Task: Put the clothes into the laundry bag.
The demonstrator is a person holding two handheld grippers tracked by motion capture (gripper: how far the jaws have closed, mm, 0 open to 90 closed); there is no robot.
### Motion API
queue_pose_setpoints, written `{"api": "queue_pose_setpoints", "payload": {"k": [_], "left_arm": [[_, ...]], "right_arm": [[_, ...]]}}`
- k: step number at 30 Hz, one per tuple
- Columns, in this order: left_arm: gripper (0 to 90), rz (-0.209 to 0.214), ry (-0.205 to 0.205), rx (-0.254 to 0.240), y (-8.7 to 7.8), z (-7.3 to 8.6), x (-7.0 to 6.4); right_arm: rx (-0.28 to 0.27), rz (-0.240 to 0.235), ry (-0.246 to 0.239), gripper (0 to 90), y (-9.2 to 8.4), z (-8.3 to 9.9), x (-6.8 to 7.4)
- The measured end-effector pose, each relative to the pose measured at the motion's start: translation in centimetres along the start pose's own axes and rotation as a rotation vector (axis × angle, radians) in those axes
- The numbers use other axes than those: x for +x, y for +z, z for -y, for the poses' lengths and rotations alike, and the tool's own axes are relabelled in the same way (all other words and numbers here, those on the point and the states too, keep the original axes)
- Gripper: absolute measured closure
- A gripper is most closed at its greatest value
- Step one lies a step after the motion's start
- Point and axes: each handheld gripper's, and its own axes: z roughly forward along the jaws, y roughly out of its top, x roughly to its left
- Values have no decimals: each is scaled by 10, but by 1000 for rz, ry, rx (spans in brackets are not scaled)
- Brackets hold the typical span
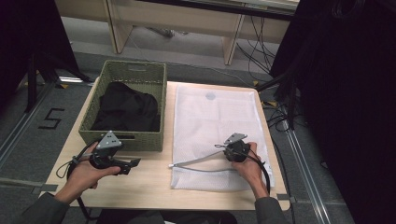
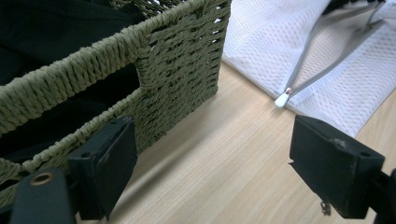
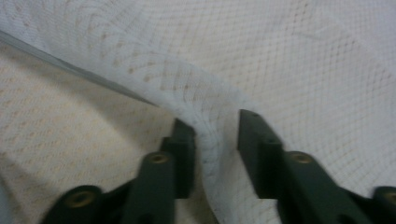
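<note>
Two hands low over table, right tool (image 3: 215, 140) pinching mesh bag (image 3: 289, 60)

High view: even overhead light is falling on the pale wooden table (image 1: 149, 179), its far corners dimming; surroundings are staying dark. The black cloth in the woven green basket (image 1: 140, 74) is losing all detail. Left gripper view is rendering sharp, soft shadows lying beneath the basket wall. Right gripper view is blurring throughout, the white mesh laundry bag (image 3: 303, 70) washing out.
</note>
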Motion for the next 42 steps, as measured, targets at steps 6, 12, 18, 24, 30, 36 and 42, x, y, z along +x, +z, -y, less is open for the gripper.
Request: {"api": "queue_pose_setpoints", "payload": {"k": [6,12,18,24,30,36,42], "left_arm": [[151,-9,4,-5,0,0,1],[152,-22,-2,-13,0,0,2],[155,-9,-13,-22,-2,-5,4],[164,-60,-31,-119,-18,-36,24],[146,-60,-112,-156,-32,-82,70],[147,26,-315,-86,19,-130,128],[151,-64,-231,103,74,-140,140]], "right_arm": [[-131,12,19,886,-19,-18,-8],[-196,15,8,888,-37,-28,-12],[-232,36,-2,887,-45,-31,-19],[-276,51,4,887,-56,-43,-27],[-270,21,3,886,-56,-44,-27],[-263,19,24,882,-52,-42,-26],[-251,4,35,876,-50,-40,-27]]}}
